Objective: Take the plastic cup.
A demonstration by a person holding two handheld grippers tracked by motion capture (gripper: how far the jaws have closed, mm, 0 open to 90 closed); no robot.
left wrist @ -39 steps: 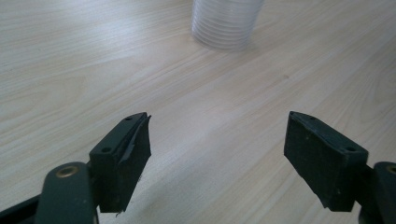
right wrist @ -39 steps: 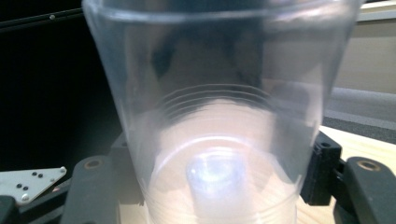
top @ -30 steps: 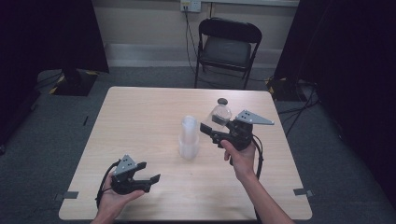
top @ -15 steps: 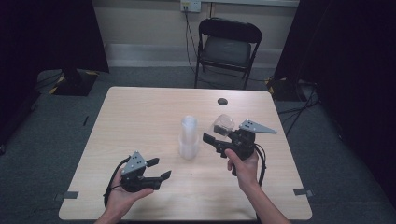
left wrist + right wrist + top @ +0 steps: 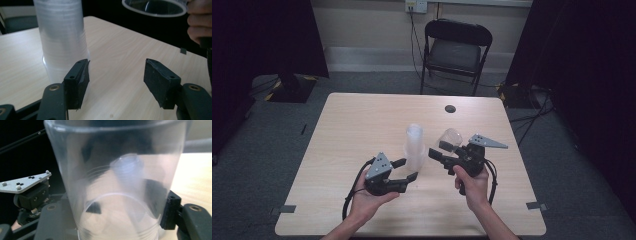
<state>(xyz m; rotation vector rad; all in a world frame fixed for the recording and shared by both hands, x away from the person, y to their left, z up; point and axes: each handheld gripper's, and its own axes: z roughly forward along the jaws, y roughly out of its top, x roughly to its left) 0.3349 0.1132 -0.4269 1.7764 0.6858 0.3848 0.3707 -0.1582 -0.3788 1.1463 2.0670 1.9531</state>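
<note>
A tall stack of clear plastic cups (image 5: 414, 147) stands upside down near the middle of the wooden table (image 5: 362, 125). My left gripper (image 5: 406, 170) is open at the stack's base, with the stack (image 5: 61, 37) just beyond its left-hand jaw and nothing between the jaws. My right gripper (image 5: 439, 151) is shut on a single clear cup (image 5: 451, 139), held tilted above the table just right of the stack. In the right gripper view that cup (image 5: 117, 182) sits between the jaws. In the left gripper view its rim (image 5: 155, 7) hangs at the top right.
A small dark round hole (image 5: 450, 108) sits in the tabletop near the far edge. A black folding chair (image 5: 457, 50) stands behind the table. Cables trail from both grippers toward the near edge. Bare wood lies left of the stack.
My left gripper has moved right and forward up to the base of the stack. My right gripper has drawn the single cup nearer to me and lower, staying just right of the stack.
</note>
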